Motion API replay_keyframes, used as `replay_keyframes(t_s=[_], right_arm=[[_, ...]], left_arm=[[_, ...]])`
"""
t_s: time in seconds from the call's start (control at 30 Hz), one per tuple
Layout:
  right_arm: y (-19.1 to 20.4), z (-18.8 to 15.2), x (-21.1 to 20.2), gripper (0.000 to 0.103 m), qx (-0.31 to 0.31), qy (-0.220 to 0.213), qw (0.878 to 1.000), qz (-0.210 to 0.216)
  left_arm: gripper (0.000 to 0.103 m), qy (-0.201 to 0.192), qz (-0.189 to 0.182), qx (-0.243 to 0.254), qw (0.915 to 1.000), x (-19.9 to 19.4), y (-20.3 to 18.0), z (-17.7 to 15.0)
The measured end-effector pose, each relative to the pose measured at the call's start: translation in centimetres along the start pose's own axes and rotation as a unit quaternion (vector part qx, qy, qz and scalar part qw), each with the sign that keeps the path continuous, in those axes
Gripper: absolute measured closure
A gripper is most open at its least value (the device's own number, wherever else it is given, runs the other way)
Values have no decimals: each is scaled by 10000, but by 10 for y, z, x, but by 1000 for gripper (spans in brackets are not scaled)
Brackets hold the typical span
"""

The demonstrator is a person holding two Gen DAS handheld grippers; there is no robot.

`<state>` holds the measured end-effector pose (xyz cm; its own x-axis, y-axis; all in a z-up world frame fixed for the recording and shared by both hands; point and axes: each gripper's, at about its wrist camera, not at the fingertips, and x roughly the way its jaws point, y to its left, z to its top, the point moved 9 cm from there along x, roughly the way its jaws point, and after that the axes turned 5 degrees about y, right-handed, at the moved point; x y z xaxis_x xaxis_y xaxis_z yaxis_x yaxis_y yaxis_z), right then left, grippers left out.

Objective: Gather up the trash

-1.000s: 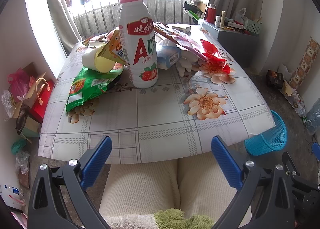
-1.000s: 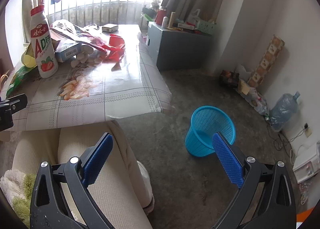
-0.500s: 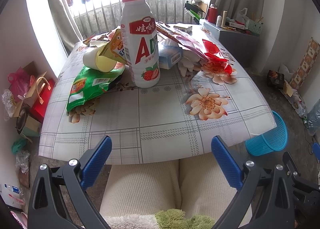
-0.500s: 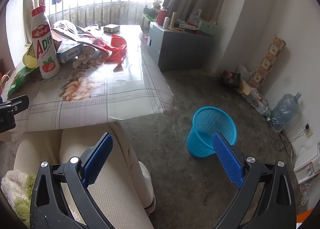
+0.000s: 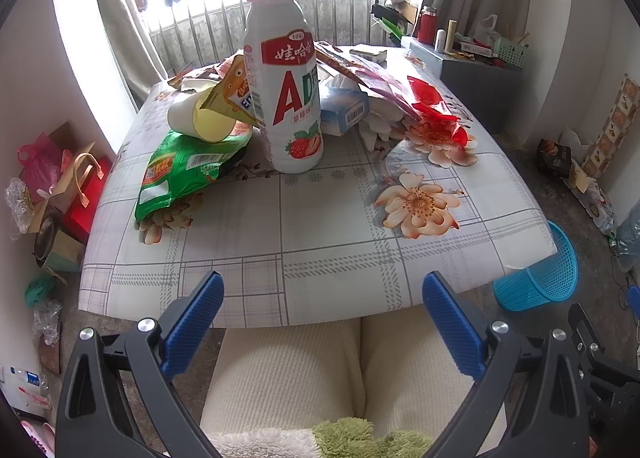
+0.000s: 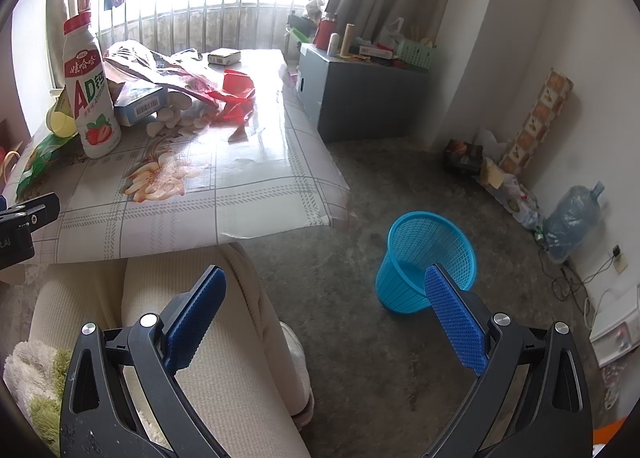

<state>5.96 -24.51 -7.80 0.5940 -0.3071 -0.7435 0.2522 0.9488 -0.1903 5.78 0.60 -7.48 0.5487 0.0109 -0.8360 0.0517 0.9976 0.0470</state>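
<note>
A white AD milk bottle with a pink cap stands upright on the floral tablecloth; it also shows in the right wrist view. Around it lie a green snack bag, a tipped yellow cup, an orange wrapper, a tissue pack and red wrappers. A blue mesh bin stands on the floor right of the table, also in the left wrist view. My left gripper is open and empty at the table's near edge. My right gripper is open and empty above the floor.
The person's cream-trousered legs sit below the table edge. A grey cabinet with clutter stands behind the table. Bags pile on the floor at left. A water jug and boxes line the right wall.
Both grippers have drifted slightly toward the table; the bottle looks a little nearer. Nothing was grasped or moved.
</note>
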Motion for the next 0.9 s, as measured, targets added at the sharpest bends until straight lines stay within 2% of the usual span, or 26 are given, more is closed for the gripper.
replay_keyframes(t_s=[0.9], right_arm=[[3, 1, 1, 8, 23, 7, 10000, 32]], left_arm=[[6, 35, 79, -16, 10000, 4, 6, -4]])
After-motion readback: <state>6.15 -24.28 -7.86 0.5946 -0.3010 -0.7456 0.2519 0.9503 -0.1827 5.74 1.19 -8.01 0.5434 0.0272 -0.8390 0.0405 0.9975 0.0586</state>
